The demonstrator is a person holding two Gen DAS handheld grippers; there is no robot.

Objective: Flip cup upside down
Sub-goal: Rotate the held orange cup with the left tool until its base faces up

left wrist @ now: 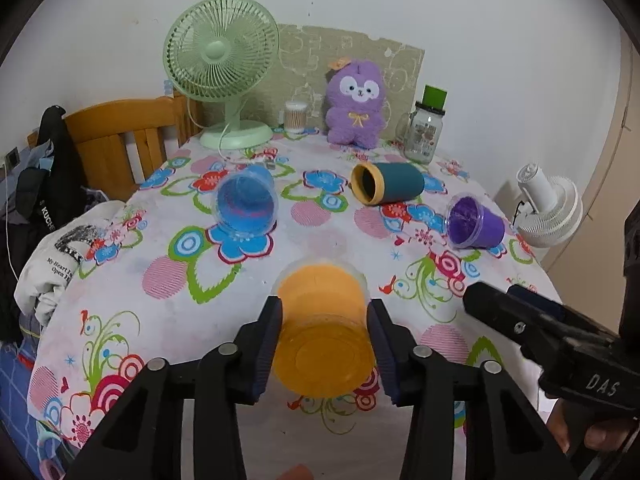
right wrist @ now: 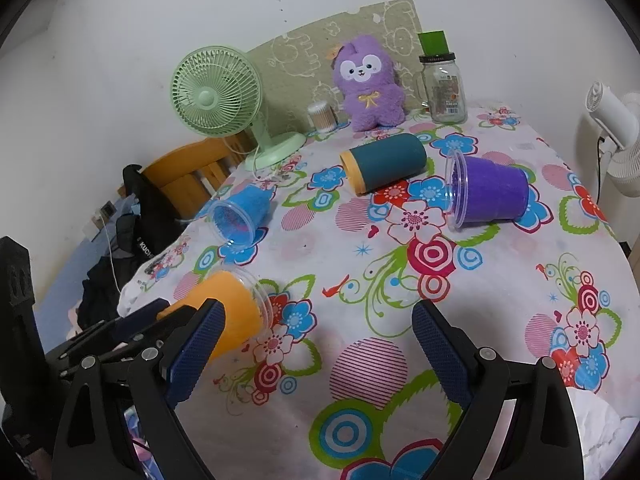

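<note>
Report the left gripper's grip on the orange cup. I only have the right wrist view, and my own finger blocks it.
Observer: In the left wrist view, the left gripper has one pad pressed on each side of the orange cup, and the cup's base faces the camera.
Operator: Check inside the teal cup.
Observer: The teal cup lies on its side with its mouth toward the left camera. The inside looks dark and empty.
Operator: Place my gripper for me.
Observer: The right gripper sits to the right of the orange cup, apart from it.
</note>
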